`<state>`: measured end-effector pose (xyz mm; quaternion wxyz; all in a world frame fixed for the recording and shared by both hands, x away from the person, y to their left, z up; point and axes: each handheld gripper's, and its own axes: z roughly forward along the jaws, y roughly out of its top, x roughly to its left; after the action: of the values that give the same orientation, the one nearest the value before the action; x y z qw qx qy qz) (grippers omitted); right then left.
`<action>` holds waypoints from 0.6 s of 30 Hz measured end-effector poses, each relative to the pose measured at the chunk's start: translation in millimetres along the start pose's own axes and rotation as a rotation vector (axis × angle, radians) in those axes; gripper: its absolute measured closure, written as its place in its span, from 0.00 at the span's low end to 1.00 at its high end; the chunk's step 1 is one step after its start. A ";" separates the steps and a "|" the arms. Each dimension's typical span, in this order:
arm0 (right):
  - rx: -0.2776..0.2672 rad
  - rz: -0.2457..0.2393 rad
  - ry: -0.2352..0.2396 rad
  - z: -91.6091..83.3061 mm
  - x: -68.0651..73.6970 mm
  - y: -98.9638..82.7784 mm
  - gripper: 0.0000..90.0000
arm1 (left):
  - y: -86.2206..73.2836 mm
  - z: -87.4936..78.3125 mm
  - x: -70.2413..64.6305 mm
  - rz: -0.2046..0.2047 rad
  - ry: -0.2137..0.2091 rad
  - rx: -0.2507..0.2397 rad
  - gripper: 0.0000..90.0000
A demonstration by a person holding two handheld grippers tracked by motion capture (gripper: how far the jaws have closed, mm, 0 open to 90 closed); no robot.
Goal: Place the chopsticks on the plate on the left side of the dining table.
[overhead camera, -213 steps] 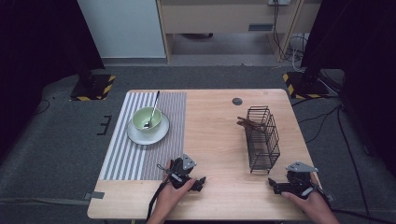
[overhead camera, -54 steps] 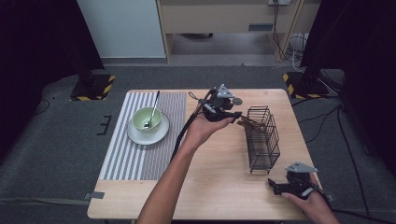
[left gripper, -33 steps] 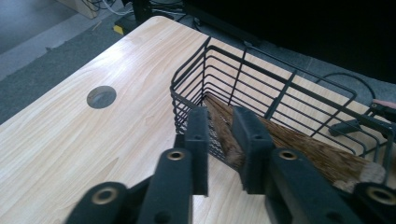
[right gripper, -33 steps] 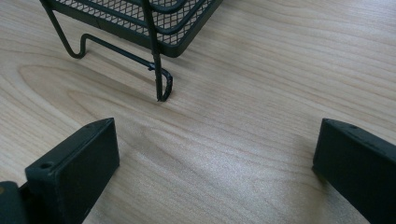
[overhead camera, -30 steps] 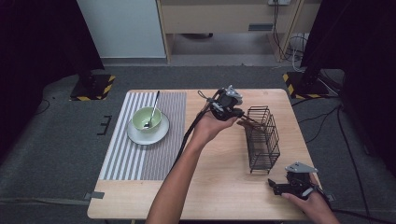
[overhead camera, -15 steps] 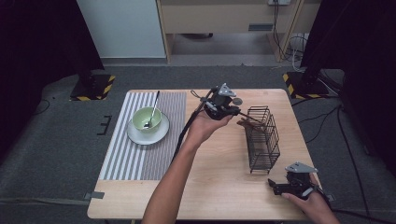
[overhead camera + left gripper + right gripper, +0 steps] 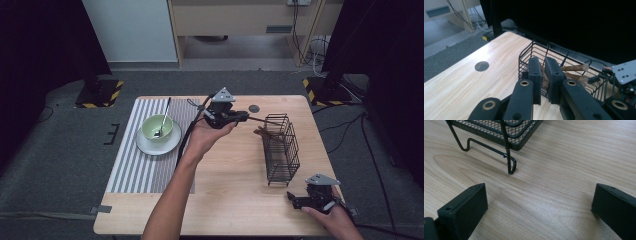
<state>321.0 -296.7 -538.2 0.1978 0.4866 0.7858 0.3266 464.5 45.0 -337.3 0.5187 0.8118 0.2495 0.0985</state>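
My left gripper (image 7: 245, 116) hangs over the far middle of the table, shut on one end of a brown wooden stick (image 7: 258, 120). The stick's other end reaches to the top of the black wire basket (image 7: 281, 150). In the left gripper view the jaws (image 7: 543, 63) pinch the brown wood (image 7: 545, 81) just in front of the basket rim (image 7: 531, 48), and more wooden pieces (image 7: 574, 68) lie inside. My right gripper (image 7: 294, 200) rests open on the table's near right corner. Its jaws (image 7: 539, 202) stand wide apart in front of a basket foot (image 7: 510, 167).
A green bowl (image 7: 157, 128) with a spoon (image 7: 163, 118) in it sits on a white plate (image 7: 150, 146) on the striped mat (image 7: 145, 165) at the left. A round dark hole (image 7: 254, 108) marks the tabletop behind the basket.
My left gripper has drawn back to the left, away from the basket, and risen a little with the wooden stick in its jaws. The right gripper has stayed put.
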 end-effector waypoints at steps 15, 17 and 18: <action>0.001 -0.001 -0.001 -0.1 0.0 -0.1 0.00 | -3.3 -7.8 2.4 -0.056 -0.055 -0.150 0.93; 0.001 -0.001 -0.001 -0.1 0.0 -0.1 0.00 | -4.2 -5.9 3.0 -0.075 -0.058 -0.179 0.93; 0.001 -0.001 -0.001 -0.1 0.0 -0.1 0.00 | -4.8 -4.9 3.2 -0.085 -0.059 -0.192 0.93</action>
<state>320.9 -296.8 -538.2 0.1980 0.4864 0.7861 0.3260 463.8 52.2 -339.7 0.6049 0.7496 0.2576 0.0758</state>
